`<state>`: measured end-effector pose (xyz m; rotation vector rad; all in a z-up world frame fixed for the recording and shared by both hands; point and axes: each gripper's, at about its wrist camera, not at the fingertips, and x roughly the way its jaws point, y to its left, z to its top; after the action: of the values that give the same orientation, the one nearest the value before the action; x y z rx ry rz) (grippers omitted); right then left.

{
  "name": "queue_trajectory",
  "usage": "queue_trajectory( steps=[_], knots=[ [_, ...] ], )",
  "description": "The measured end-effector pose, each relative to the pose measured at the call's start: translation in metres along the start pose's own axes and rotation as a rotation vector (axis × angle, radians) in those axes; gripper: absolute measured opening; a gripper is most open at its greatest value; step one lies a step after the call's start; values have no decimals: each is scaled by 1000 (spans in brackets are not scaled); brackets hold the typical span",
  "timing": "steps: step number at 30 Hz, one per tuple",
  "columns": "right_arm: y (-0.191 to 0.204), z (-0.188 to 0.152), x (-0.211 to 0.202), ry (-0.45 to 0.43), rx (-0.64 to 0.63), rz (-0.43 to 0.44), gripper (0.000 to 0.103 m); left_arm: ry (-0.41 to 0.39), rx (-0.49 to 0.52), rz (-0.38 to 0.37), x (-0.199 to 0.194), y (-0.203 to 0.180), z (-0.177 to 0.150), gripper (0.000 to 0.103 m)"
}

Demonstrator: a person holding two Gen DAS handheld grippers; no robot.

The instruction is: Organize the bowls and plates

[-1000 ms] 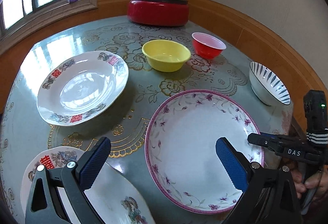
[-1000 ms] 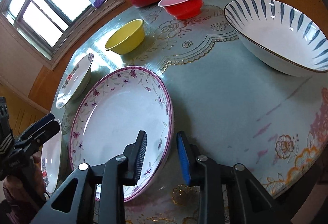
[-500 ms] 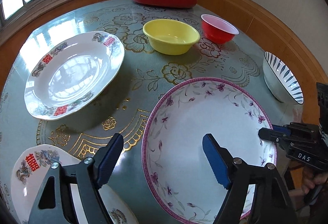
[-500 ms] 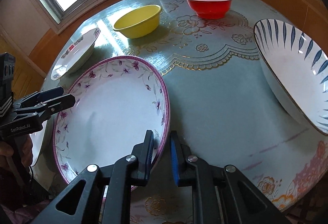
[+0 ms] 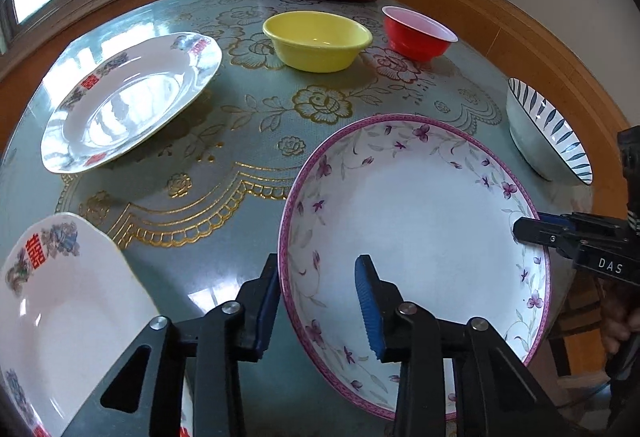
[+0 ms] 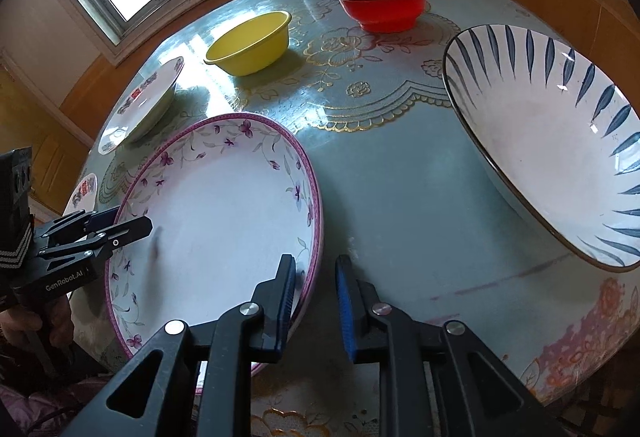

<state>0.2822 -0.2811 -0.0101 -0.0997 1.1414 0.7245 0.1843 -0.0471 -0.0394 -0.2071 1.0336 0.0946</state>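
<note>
Astride the purple-flowered plate, both grippers' jaws are moving.

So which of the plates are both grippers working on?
The plate with the purple flower rim: both grippers straddle its edge. The two plates with red characters lie untouched.

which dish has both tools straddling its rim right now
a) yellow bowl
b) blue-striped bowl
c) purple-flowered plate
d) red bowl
c: the purple-flowered plate has the left tool astride its near-left rim and the right tool astride the opposite edge, while every bowl sits apart on the table, untouched.
</note>
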Motion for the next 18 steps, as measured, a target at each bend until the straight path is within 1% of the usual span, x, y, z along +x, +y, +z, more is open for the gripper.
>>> queue_trajectory(
  steps=[1,3,4,6,7,15,18],
  knots=[
    [1,-1,0,1,-15,6,20,-5,3,4,-1,-2,-4,33],
    [4,-3,0,-2,-45,14,21,-15,17,21,-4,-7,-12,26],
    [8,-3,1,-15,-62,-8,23,-25,29,40,-5,-10,-15,26],
    [14,0,4,-32,-101,-46,23,-38,29,62,-7,-11,-20,26],
    [15,3,7,-36,-112,-59,21,-39,18,67,-8,-11,-21,26],
    [23,33,26,-45,-187,-45,19,-61,-40,139,-15,-8,-28,26],
    [29,43,34,-52,-218,-25,19,-70,-64,166,-17,-5,-31,26]
  ],
)
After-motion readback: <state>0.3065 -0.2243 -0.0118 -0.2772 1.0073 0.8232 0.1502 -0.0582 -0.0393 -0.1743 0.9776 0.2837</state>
